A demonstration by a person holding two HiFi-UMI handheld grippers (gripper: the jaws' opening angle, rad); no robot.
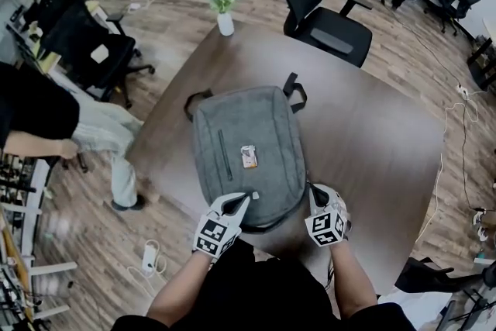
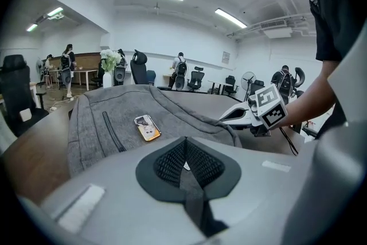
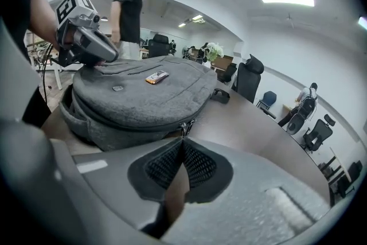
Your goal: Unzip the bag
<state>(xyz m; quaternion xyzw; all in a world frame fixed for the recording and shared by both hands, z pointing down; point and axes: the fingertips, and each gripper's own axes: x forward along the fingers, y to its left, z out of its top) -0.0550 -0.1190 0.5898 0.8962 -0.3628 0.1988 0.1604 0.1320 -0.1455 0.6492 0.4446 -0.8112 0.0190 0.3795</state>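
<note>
A grey backpack point(image 1: 248, 137) lies flat on the brown table point(image 1: 372, 143), with a small orange tag point(image 1: 249, 156) on its top. My left gripper point(image 1: 246, 199) is shut, and its tips rest on the bag's top panel point(image 2: 114, 117) near the front edge. A pale sliver shows at its tips; I cannot tell what it is. At the bag's near right corner my right gripper point(image 1: 311, 188) is shut on the zipper pull point(image 3: 184, 125), which hangs from the dark zip line along the bag's side point(image 3: 143, 123). The left gripper point(image 3: 110, 57) also shows in the right gripper view.
A white vase of flowers point(image 1: 223, 4) stands at the table's far corner. A black office chair point(image 1: 318, 4) is behind the table. A person point(image 1: 46, 128) stands beside the table on the left. A power strip point(image 1: 149, 256) lies on the floor.
</note>
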